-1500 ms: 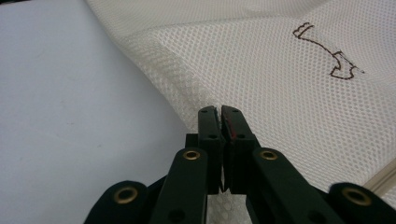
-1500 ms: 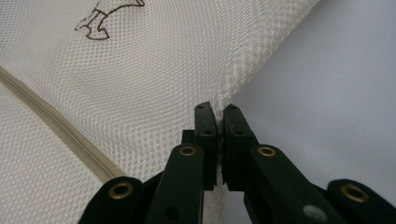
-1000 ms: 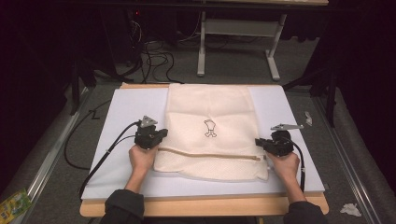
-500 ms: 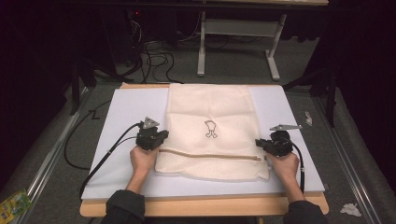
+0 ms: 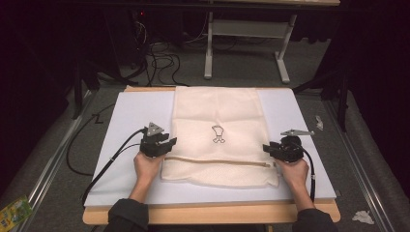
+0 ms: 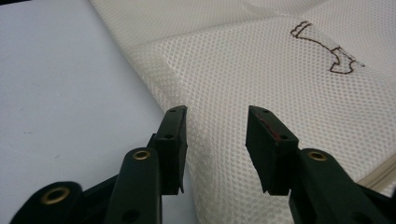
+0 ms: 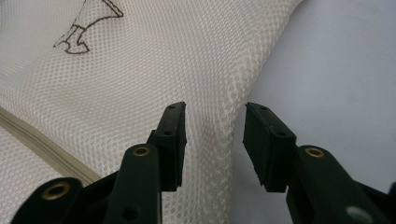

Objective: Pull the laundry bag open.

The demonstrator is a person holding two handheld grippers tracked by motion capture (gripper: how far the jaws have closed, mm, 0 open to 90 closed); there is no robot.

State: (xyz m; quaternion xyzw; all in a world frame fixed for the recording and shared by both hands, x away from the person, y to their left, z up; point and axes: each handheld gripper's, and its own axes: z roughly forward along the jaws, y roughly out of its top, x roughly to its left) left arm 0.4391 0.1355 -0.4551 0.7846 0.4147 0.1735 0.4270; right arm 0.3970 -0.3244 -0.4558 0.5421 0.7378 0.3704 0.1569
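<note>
Lying flat on the white board (image 5: 121,145) that covered the table (image 5: 208,213), the cream mesh bag (image 5: 217,111) stretched from the far edge of the board down toward the person. A small brown outline drawing (image 5: 218,134) sat near its middle, and a zipper (image 5: 217,162) ran straight across it below that mark.

The left gripper (image 5: 164,143) sat at the bag's left edge, level with the zipper, held in the person's left hand (image 5: 147,165). Its jaws had just been opening and stood apart. In the left gripper view the mesh edge lay between them, but the pads (image 6: 173,140) were not pressing it; the fabric lay loose on the board, with a low fold beside the left jaw.

The right gripper (image 5: 269,149) was at the bag's right edge, near the zipper's end, held in the right hand (image 5: 293,172). Its jaws had also just been opening and stood well apart. In the right gripper view a raised ridge of mesh ran up between the jaws, free of both pads (image 7: 266,140), with the bare board to its right and the zipper (image 7: 42,140) off to the left.

A black cable (image 5: 104,166) trailed from the left gripper over the board's near left edge. Dark sleeves (image 5: 126,215) showed at the bottom of the high view.
</note>
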